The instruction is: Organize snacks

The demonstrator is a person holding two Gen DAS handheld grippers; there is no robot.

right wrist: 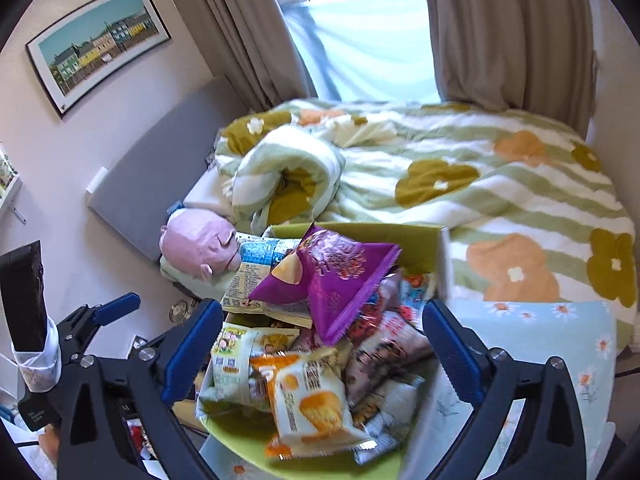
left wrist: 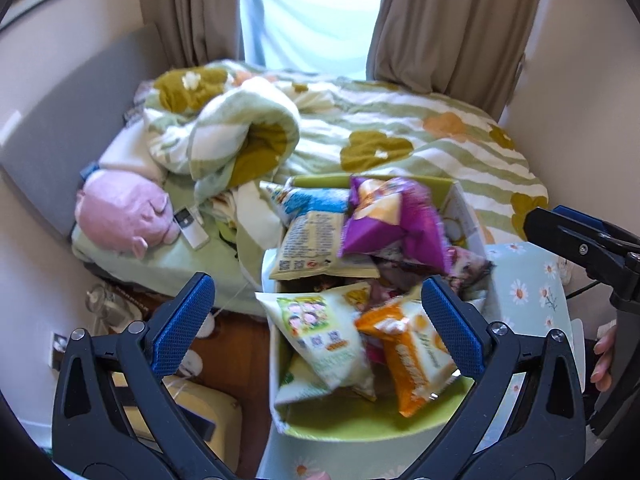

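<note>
A green cardboard box (left wrist: 320, 181) (right wrist: 404, 236) sits on a daisy-print cloth and is heaped with snack packets. On top lies a purple packet (left wrist: 394, 222) (right wrist: 332, 276). An orange-and-white packet (left wrist: 408, 356) (right wrist: 312, 396) and a white-green packet (left wrist: 320, 336) (right wrist: 236, 364) lie at the near side. My left gripper (left wrist: 316, 284) hangs open above the box's near end with nothing between its blue pads. My right gripper (right wrist: 323, 306) is also open over the pile and holds nothing. Neither gripper touches a packet.
Behind the box is a bed with a striped flower blanket (left wrist: 420, 136) (right wrist: 480, 184), a pink plush (left wrist: 124, 216) (right wrist: 196, 248) and a white remote (left wrist: 192, 228). The daisy cloth (left wrist: 524, 292) (right wrist: 532, 344) covers the stand. A person's hand (left wrist: 604, 356) shows at the right.
</note>
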